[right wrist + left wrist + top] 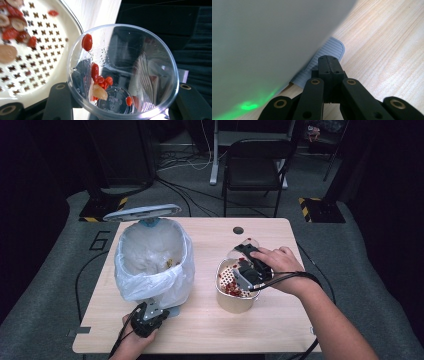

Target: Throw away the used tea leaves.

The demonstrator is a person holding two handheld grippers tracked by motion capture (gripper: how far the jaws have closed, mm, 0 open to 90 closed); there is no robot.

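Observation:
A pedal bin [155, 265] lined with a white bag stands at the table's left, its lid [142, 212] raised. My left gripper [152, 309] sits at the bin's foot, jaws shut, with its tips [328, 61] resting on the grey ribbed pedal [332, 47]. My right gripper [246, 251] is shut on a clear plastic cup [125, 70], tipped towards a beige perforated strainer bowl [220, 282]. Red berries [101, 80] and a pale piece cling inside the cup. More berries and round slices lie in the strainer [37, 55].
The bin's white side [262, 37] is close on the left in the left gripper view. A round cable hole [238, 230] is near the table's far edge. A black chair [252, 167] stands beyond the table. Bare wood [210, 325] lies between my hands.

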